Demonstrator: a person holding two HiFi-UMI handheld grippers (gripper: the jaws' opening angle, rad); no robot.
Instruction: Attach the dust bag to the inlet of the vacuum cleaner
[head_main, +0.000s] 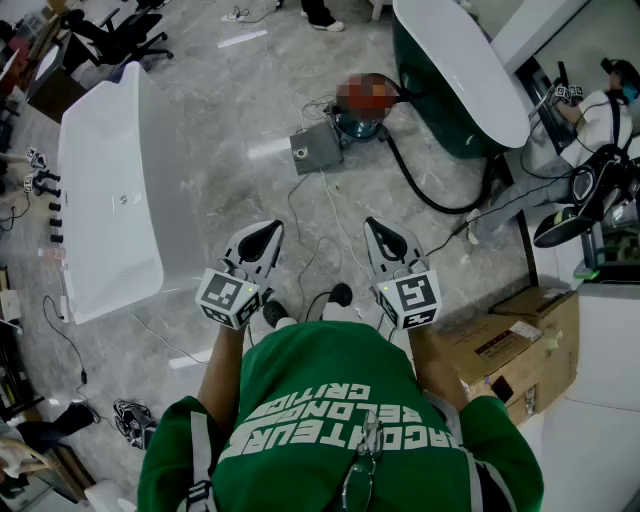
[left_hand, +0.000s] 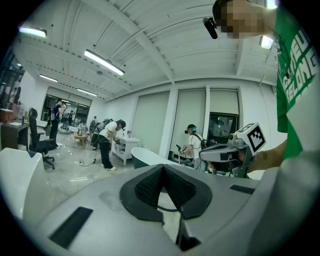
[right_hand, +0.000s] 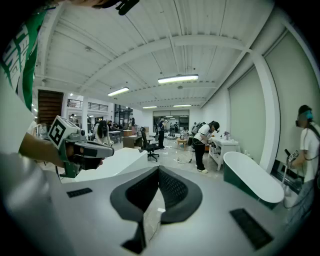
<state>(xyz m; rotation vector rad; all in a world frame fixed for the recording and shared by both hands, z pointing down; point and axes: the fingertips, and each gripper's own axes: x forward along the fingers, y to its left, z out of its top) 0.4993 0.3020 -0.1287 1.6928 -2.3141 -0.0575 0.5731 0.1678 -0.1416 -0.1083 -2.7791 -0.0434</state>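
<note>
The vacuum cleaner (head_main: 358, 124), a dark blue canister, stands on the marble floor ahead of me, with a black hose (head_main: 425, 195) running off to the right. Against its left side lies a grey square item (head_main: 315, 148) that may be the dust bag. My left gripper (head_main: 270, 229) and right gripper (head_main: 379, 226) hang side by side above the floor, well short of the vacuum, both shut and empty. In the left gripper view the jaws (left_hand: 162, 170) meet with nothing between them, and the right gripper view shows its jaws (right_hand: 158, 171) the same way.
A white bathtub (head_main: 105, 200) lies at the left and a green-and-white one (head_main: 460, 70) at the upper right. Cardboard boxes (head_main: 520, 345) sit at the right. Thin cables (head_main: 300, 215) trail over the floor. A person (head_main: 585, 125) works at the far right.
</note>
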